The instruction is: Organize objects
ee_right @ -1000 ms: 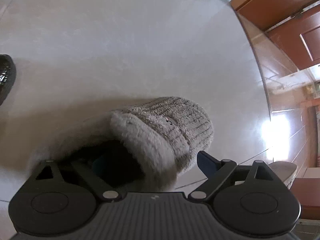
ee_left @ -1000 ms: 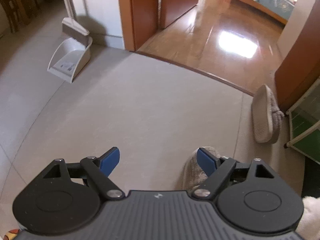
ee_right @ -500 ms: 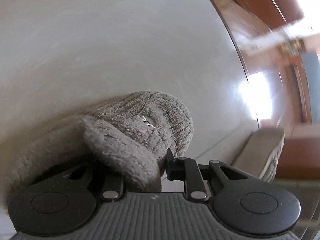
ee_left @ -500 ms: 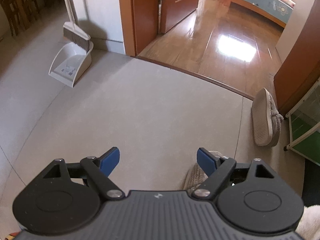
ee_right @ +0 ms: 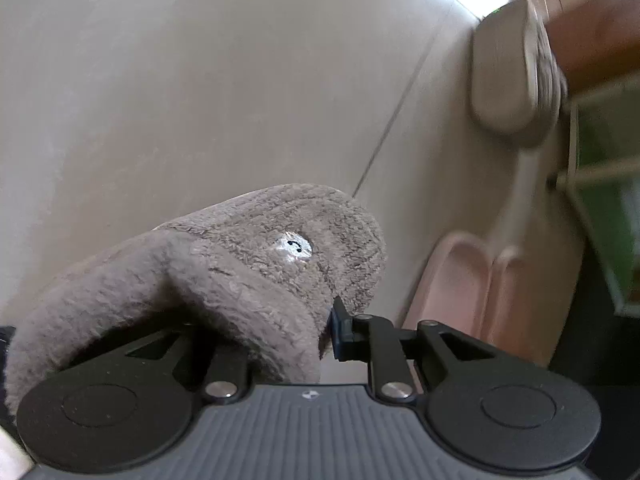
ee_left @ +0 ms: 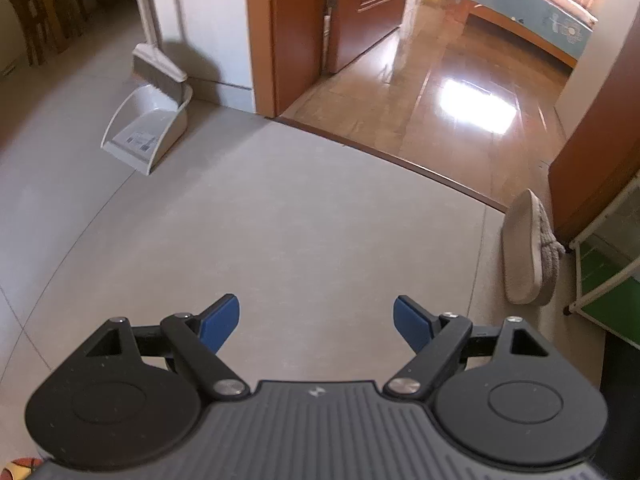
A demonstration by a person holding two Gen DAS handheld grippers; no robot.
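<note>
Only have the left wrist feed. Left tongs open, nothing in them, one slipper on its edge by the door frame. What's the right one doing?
Observer: The right tongs are shut on a grey fuzzy slipper, pinching the edge of its opening.
Operator: Which way is it pointing?
Observer: Its toe points away from the tongs. A small silvery round badge faces the camera.
Operator: Anything near it I can't see?
Observer: A pink object sits just right of the held slipper. It is too blurred to name.
</note>
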